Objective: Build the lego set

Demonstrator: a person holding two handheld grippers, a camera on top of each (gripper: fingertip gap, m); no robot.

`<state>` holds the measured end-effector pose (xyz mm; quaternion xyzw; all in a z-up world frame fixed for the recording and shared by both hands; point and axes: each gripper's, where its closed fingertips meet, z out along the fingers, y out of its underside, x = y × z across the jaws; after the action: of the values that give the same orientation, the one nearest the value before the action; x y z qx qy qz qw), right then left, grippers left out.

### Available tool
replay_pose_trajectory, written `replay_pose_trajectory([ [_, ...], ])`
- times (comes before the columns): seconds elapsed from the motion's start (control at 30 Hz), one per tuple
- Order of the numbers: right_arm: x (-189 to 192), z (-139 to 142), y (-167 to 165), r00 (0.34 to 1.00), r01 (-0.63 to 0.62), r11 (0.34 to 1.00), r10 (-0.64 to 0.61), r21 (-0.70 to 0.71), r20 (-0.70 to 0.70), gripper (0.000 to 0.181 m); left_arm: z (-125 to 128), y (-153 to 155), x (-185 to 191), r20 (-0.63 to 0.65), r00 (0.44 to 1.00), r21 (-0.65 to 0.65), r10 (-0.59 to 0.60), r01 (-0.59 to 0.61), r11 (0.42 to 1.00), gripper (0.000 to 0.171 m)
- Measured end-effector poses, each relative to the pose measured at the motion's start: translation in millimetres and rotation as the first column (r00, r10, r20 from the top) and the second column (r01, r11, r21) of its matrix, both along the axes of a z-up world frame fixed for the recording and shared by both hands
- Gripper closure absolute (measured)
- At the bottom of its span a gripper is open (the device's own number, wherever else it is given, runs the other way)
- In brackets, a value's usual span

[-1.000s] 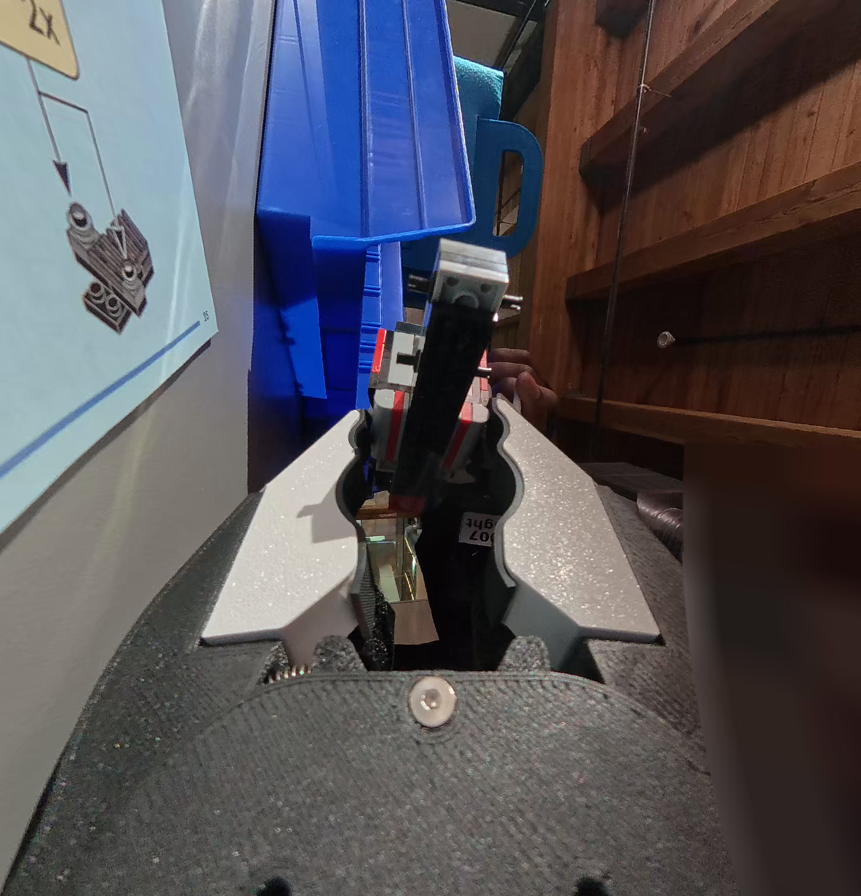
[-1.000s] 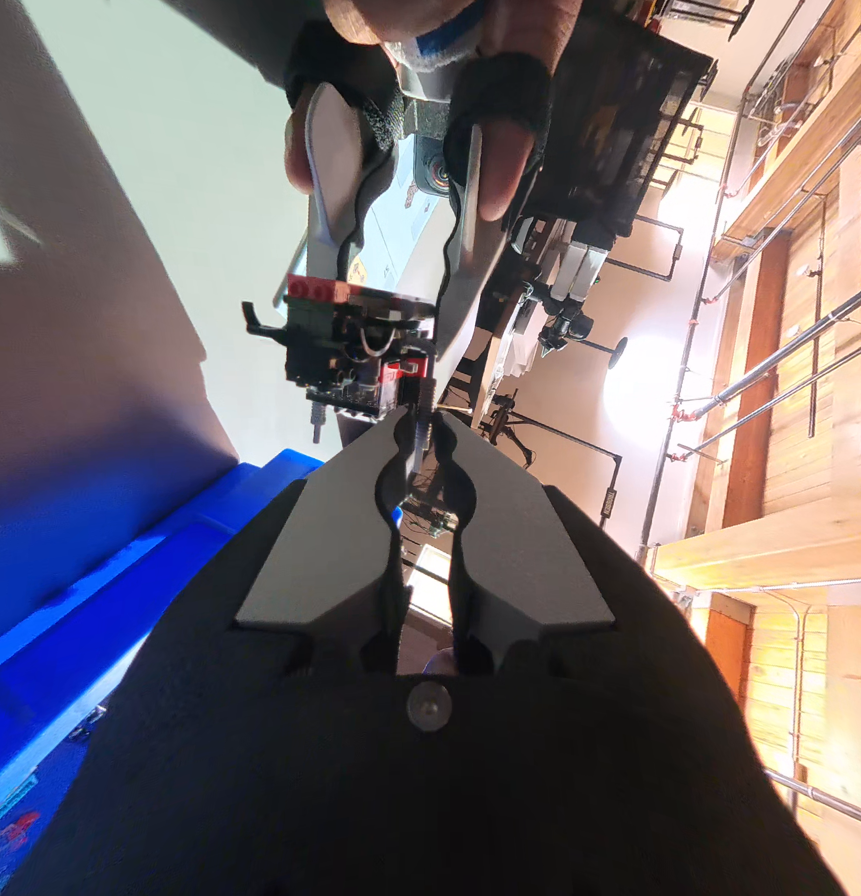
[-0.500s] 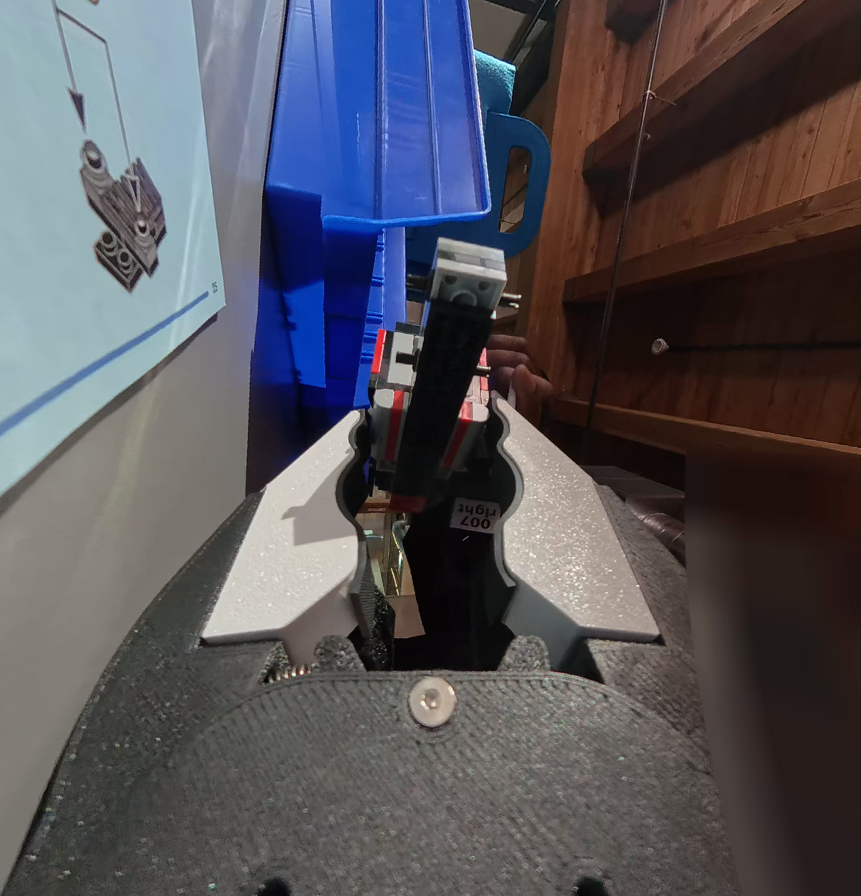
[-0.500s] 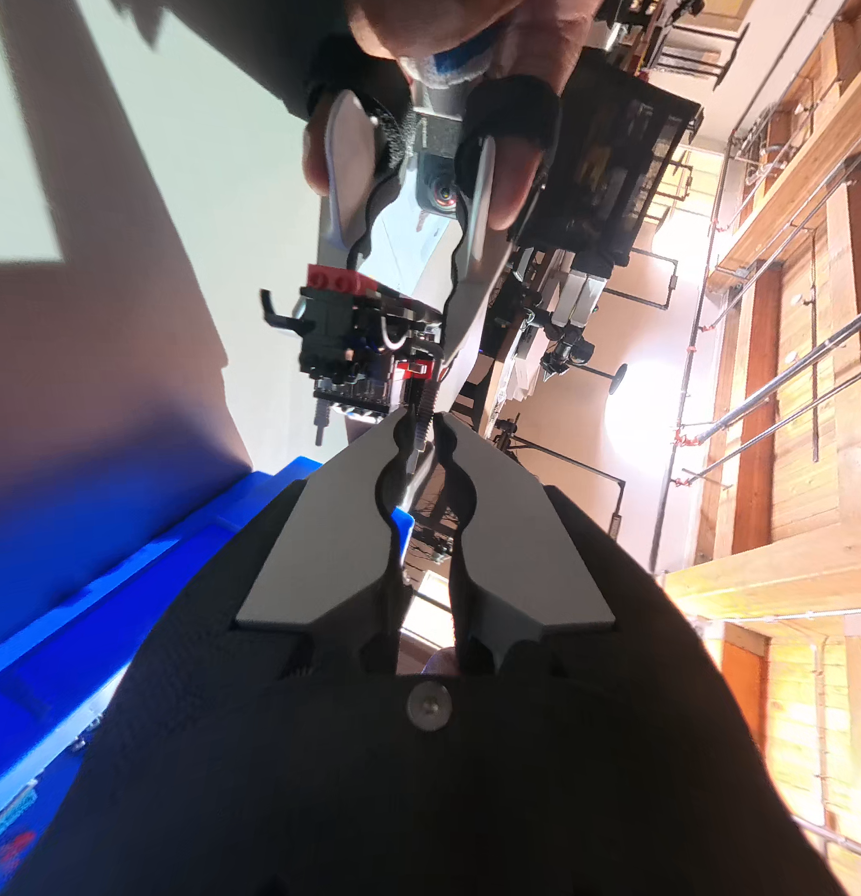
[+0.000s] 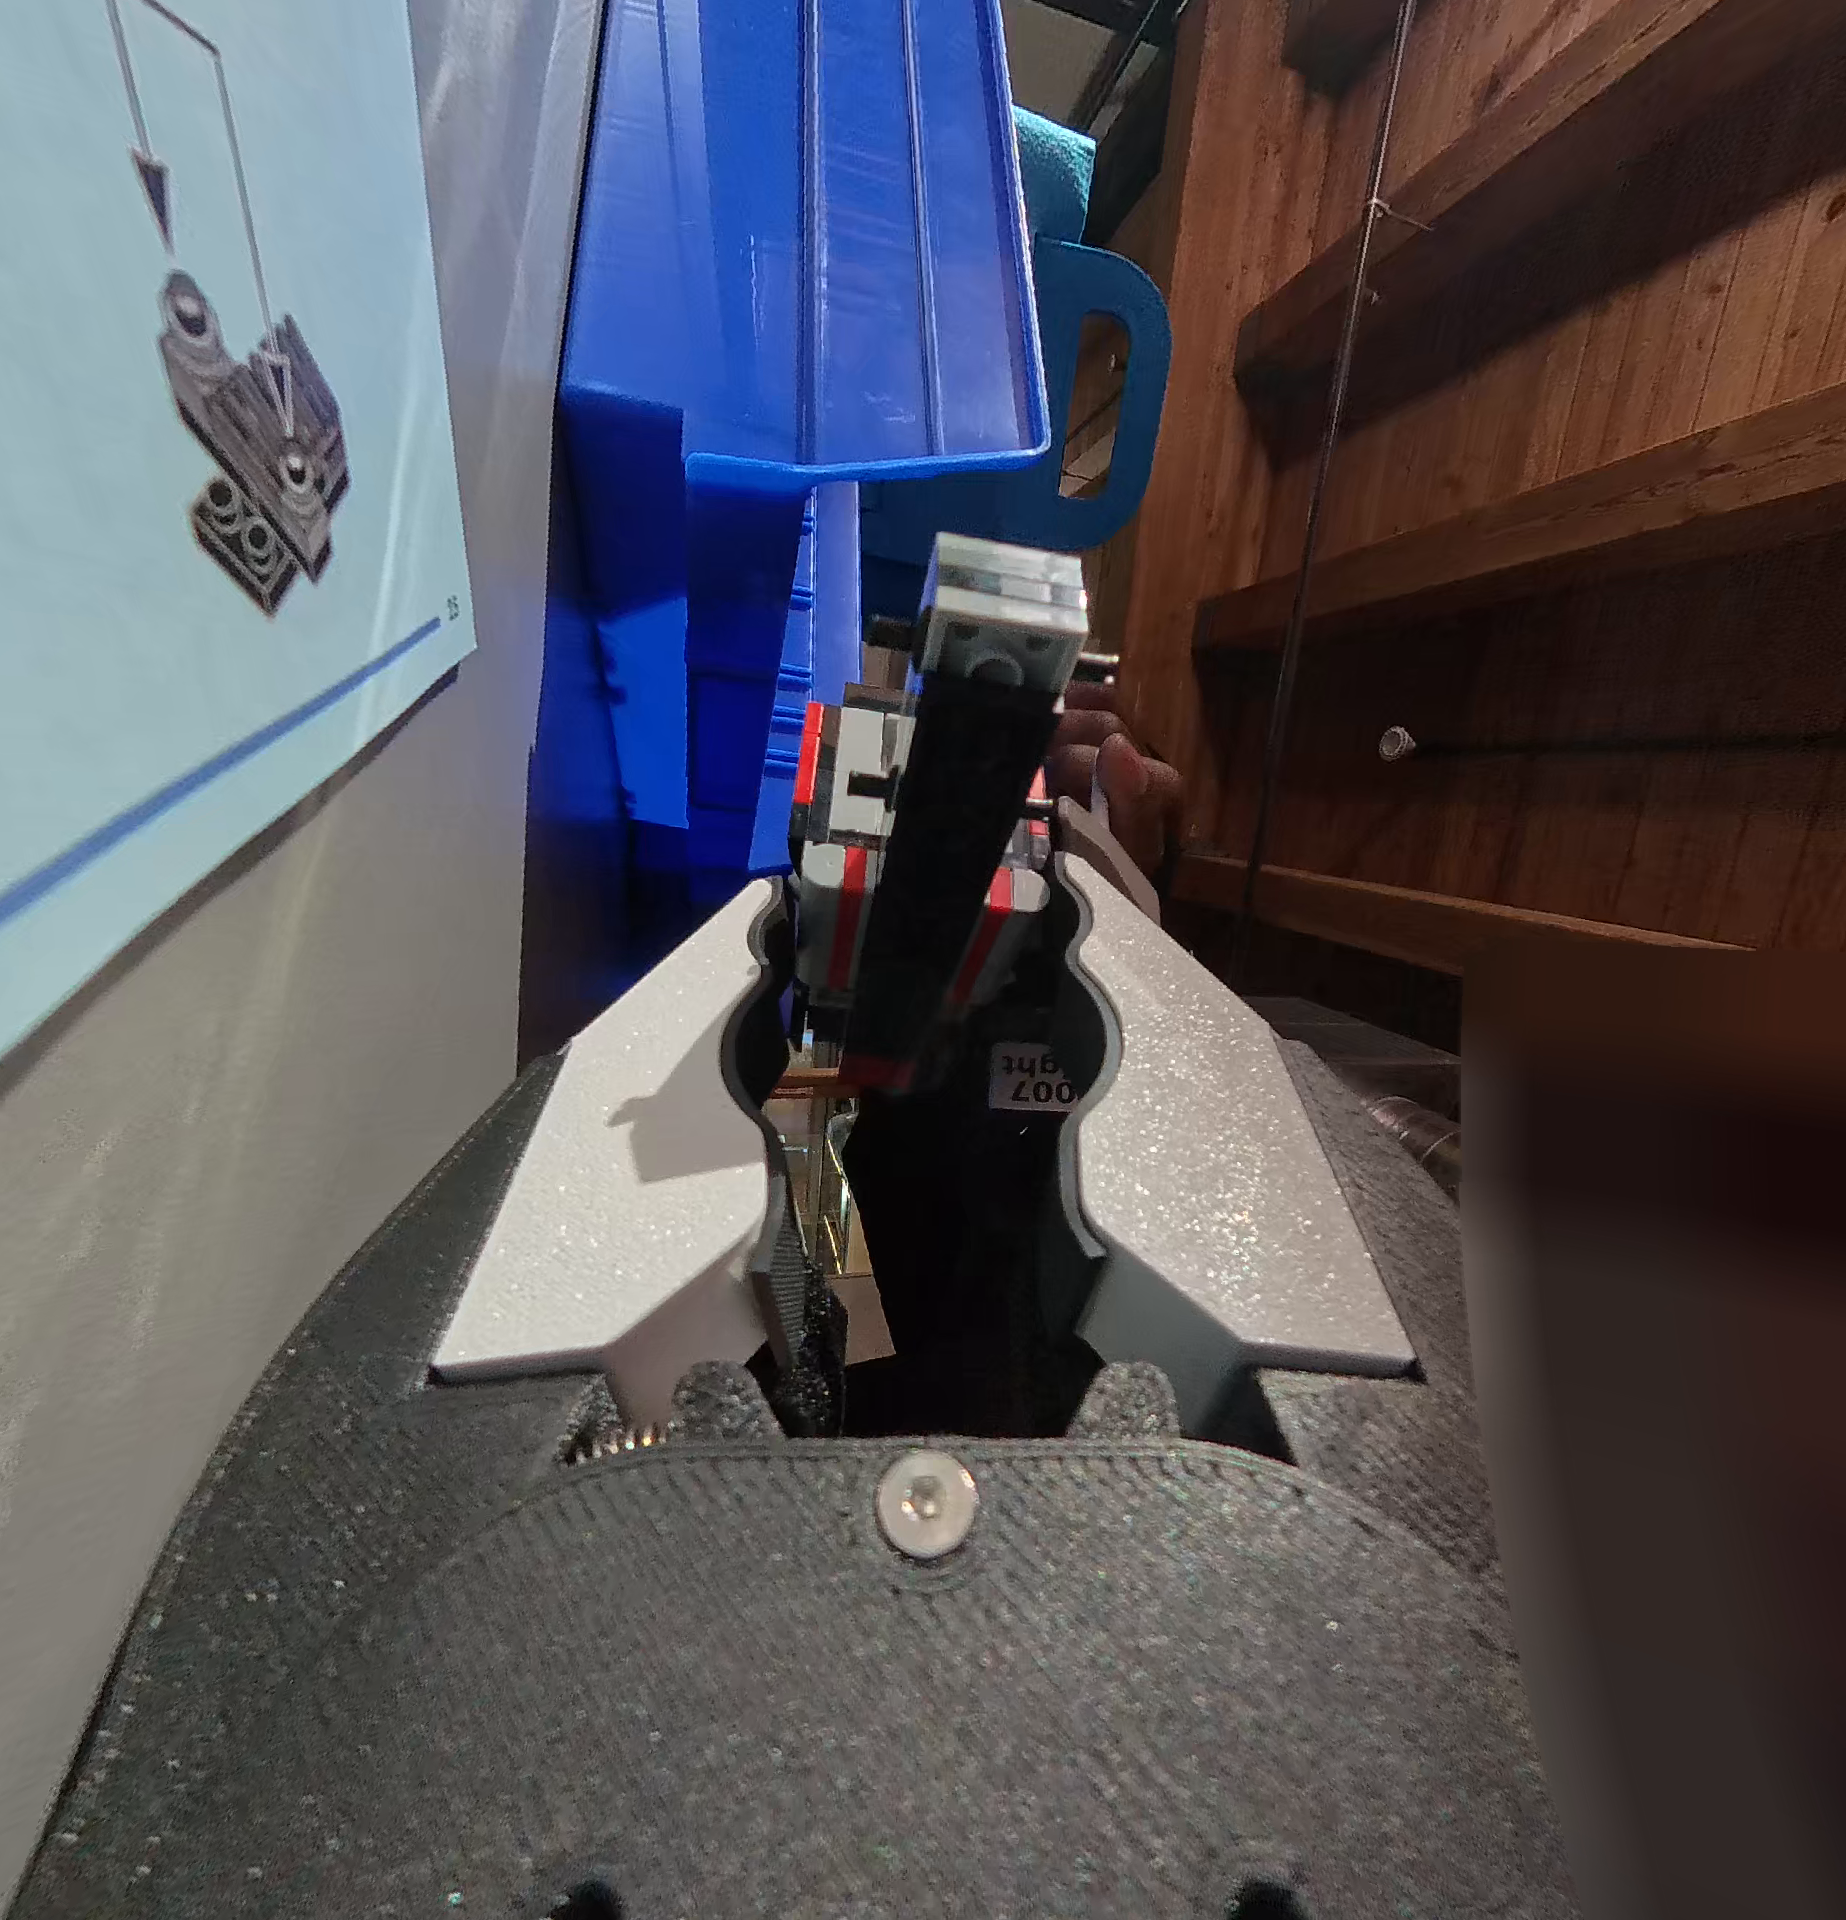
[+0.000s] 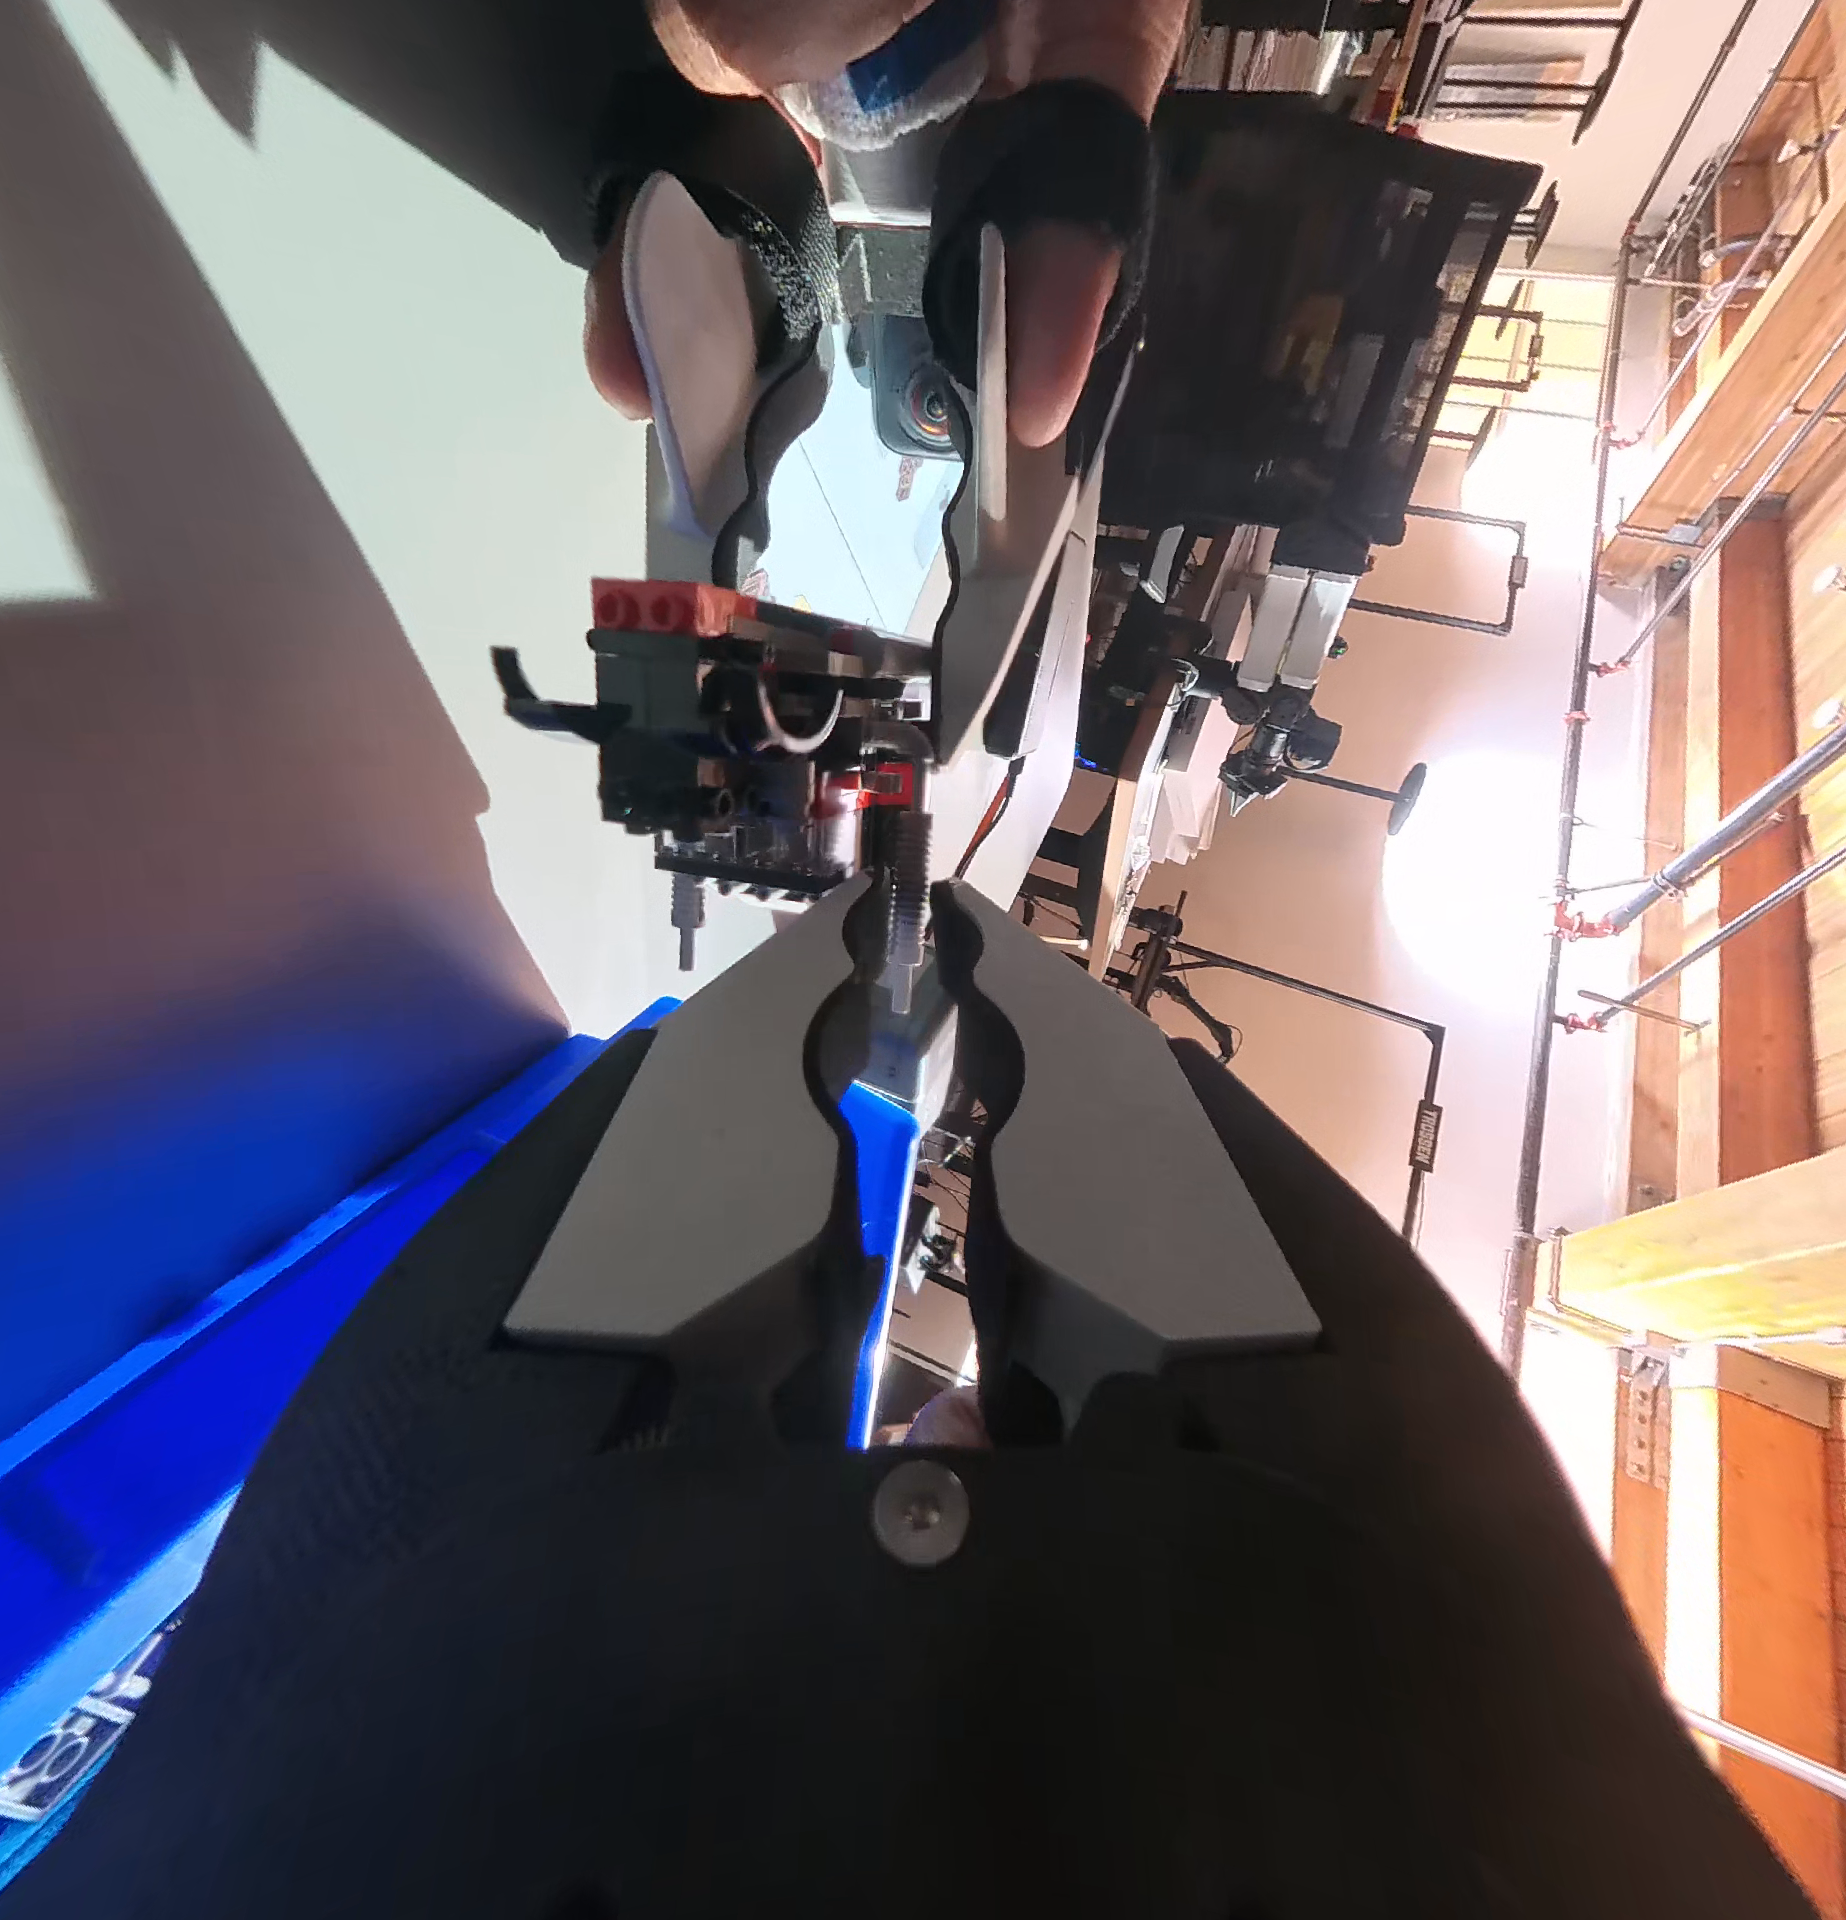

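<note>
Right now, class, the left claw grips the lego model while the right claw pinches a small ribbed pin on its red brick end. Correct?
Not quite. The right wrist view shows the right claw pinching the ribbed pin at the lego model's black end; the red brick sits opposite. The left claw does grip the model.

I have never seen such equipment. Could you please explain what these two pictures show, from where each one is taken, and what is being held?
No robot is here: a person holds one pair of hand-operated tongs in each hand, and each pair carries a camera that looks forward along its two grey fingers.

In the left wrist view, the left tongs are closed on a partly built lego model of black, grey and red bricks. Beside it are a blue plastic bin and a pale blue instruction page; wooden shelves are on the other side.

The right wrist view faces the opposite way. The right tongs pinch a small ribbed pin that sticks out of the same model. Beyond it you see the left tongs from the front, with the person's hand gripping them.

The views are turned, so the room looks sideways.
</note>
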<state>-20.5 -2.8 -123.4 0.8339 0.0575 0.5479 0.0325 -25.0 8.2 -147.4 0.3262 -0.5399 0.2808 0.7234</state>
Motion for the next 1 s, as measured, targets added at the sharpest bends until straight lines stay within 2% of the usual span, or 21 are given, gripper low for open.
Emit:
replay_pose_trajectory([
  [0.73, 5.4, -2.0, 1.7, 0.997, -0.018, 1.0, 0.018, 0.003, -0.075, 0.165, 3.9, 0.6, 0.7, 0.003, 1.0, -0.021, 0.001, -0.001, 1.0, 0.122],
  [1.0, 2.5, -3.1, 0.4, 0.989, -0.01, 0.999, 0.015, 0.037, -0.146, 0.165, 4.6, 0.6, 0.5, 0.008, 1.0, -0.031, -0.002, 0.002, 1.0, 0.122],
])
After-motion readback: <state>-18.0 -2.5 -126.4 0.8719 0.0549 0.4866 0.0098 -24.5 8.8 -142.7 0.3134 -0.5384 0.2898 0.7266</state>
